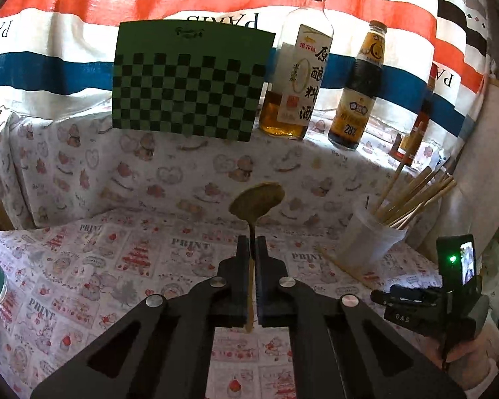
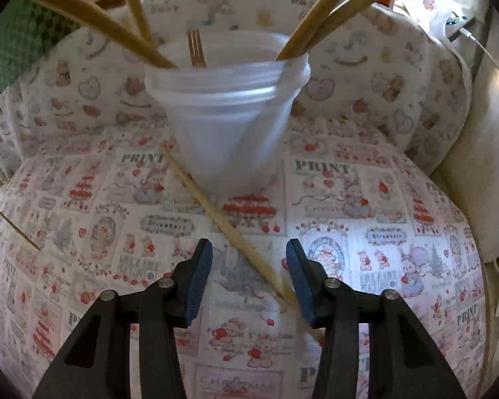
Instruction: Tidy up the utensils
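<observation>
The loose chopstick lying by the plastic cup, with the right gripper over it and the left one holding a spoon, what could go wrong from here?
1. The chopstick lies flat and slantwise between the open right gripper fingers; closing now may pinch the tablecloth or roll it away.
2. The plastic cup looks light and carries long chopsticks leaning outward; a nudge could tip it.
3. The left gripper clamps the spoon on its thin handle, so it may swivel.
</observation>
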`<state>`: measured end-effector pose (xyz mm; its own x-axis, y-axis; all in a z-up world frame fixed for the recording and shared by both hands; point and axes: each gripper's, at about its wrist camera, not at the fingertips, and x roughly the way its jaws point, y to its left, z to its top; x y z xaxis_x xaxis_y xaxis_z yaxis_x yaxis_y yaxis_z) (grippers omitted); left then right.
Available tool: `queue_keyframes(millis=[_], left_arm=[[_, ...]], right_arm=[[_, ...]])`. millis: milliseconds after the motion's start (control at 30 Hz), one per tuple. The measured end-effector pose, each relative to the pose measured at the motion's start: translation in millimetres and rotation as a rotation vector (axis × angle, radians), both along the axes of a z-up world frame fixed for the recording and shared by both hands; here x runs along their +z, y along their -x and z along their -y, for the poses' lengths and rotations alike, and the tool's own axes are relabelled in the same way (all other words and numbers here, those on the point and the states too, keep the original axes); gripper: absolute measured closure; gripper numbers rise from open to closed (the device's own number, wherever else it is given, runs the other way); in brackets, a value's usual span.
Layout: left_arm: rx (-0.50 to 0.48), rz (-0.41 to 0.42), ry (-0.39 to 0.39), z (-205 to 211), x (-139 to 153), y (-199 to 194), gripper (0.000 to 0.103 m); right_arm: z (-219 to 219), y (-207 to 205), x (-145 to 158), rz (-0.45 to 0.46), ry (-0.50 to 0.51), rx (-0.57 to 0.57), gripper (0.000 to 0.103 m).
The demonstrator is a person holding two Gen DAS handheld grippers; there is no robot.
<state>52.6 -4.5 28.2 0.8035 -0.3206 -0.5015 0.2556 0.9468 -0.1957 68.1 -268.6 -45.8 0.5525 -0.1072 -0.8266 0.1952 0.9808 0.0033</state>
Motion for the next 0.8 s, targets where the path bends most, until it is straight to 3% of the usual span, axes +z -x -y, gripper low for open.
queue_keyframes(millis=[100, 133, 333, 567, 633, 733, 800], left_arm=[[0.000, 0.016, 0.010, -1, 2, 2, 0.101], [0.001, 0.022, 0.014, -2, 3, 3, 0.101], [0.037, 0.078, 0.001, -5, 11, 10, 0.101], [0.066, 0.092, 0.005, -9, 12, 11, 0.101], [0.077, 0.091, 0.000, -9, 11, 10, 0.101], [0.117, 0.092, -0.024, -11, 10, 9, 0.101], [0.112, 0.089, -0.020, -12, 9, 7, 0.101]], right_arm=[[1, 1, -2, 0.007, -0.010, -0.044, 0.070], [1, 1, -3, 0.010, -0.002, -0.045, 0.079], [-15, 10, 7, 0.057, -0.054, 0.045, 0.102], [-35, 35, 43, 0.243, -0.054, 0.142, 0.102], [-37, 34, 43, 0.227, -0.016, 0.140, 0.101], [-37, 20, 26, 0.032, -0.048, 0.158, 0.099], [-39, 15, 20, -0.015, -0.078, 0.173, 0.096]])
